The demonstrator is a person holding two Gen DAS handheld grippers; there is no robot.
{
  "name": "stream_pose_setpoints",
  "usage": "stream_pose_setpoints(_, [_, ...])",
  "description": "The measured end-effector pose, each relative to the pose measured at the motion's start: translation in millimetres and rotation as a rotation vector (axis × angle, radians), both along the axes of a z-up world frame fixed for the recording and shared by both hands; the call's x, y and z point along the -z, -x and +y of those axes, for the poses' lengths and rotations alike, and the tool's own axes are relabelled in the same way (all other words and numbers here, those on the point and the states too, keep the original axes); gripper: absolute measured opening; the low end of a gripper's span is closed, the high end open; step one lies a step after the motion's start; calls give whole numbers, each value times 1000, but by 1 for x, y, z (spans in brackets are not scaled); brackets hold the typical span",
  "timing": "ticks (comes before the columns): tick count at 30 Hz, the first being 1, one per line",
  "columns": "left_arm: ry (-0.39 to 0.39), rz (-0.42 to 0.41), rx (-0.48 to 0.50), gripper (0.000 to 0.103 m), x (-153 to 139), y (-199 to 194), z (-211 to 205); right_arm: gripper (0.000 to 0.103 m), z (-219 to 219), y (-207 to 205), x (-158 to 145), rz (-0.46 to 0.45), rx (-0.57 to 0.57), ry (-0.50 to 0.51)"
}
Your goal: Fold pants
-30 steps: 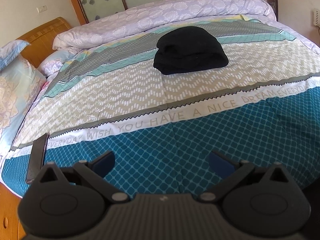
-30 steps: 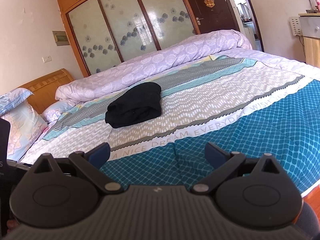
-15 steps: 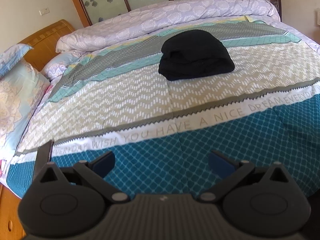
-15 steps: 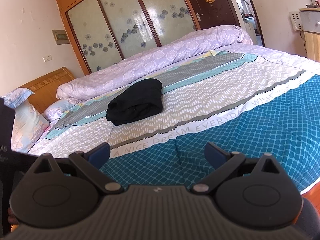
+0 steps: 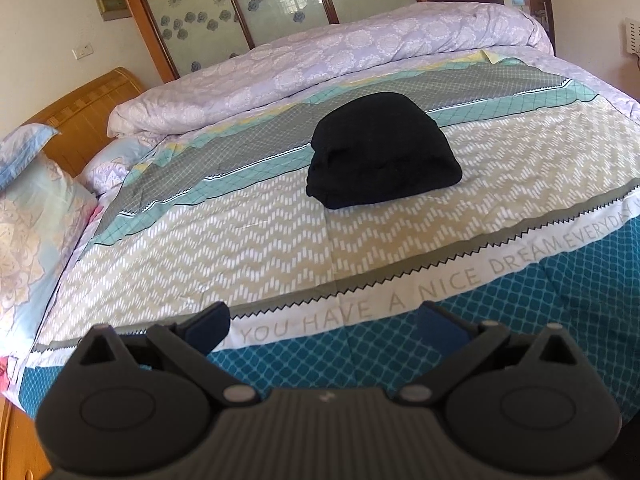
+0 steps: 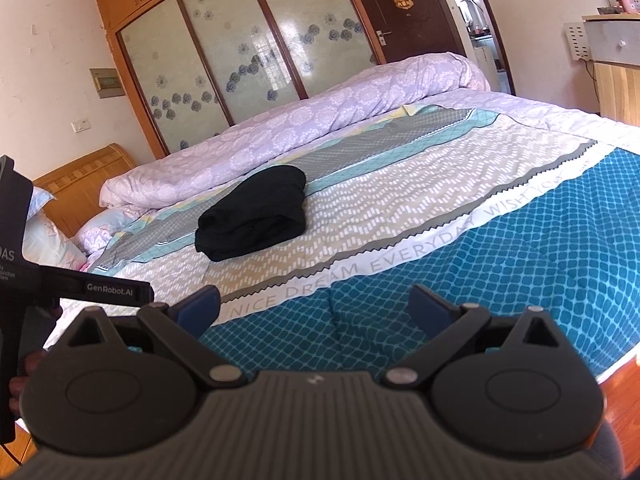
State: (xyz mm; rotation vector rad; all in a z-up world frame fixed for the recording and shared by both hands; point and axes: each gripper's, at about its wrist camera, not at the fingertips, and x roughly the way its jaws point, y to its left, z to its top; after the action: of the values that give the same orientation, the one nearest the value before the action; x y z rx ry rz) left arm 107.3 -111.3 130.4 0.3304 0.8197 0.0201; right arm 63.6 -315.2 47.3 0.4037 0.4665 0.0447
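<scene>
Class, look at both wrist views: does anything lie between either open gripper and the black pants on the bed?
Nothing visible does. Only bare bedspread lies between the left gripper, the right gripper and the black pants.

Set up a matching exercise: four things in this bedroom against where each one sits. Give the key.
Things:
1. black pants
2. lilac duvet
3. pillow
4. left gripper

Places:
A. rolled along the bed's far side
B. by the wooden headboard
C. folded on the beige zigzag band
D. open above the teal band

Pairs: 1-C, 2-A, 3-B, 4-D
</scene>
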Motion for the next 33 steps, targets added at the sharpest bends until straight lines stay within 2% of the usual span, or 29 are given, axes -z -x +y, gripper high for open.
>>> stream_pose_setpoints(16, [14,38,14,103,10,-12,-2,101,1,-8,-3,1,17,15])
stream_pose_setpoints(33, [36,26,-18,103,7,-13,15,101,22,-15,-9,-3,-31,58])
